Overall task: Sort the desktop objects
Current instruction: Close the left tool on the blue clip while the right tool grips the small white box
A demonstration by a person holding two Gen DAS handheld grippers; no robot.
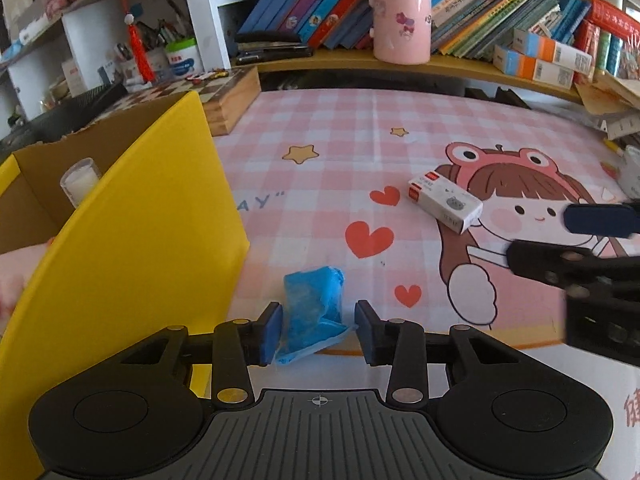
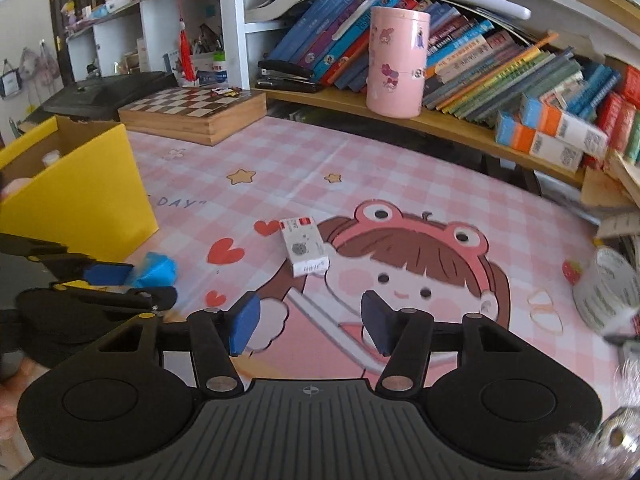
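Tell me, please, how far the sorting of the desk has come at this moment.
Done: one white-capped container already stands in the yellow box. In hand: the left tool seems closed on the blue wad, which lies on the mat beside the box. Left: the white eraser lies loose ahead of the open, empty right tool, and a tape roll waits at the right edge.
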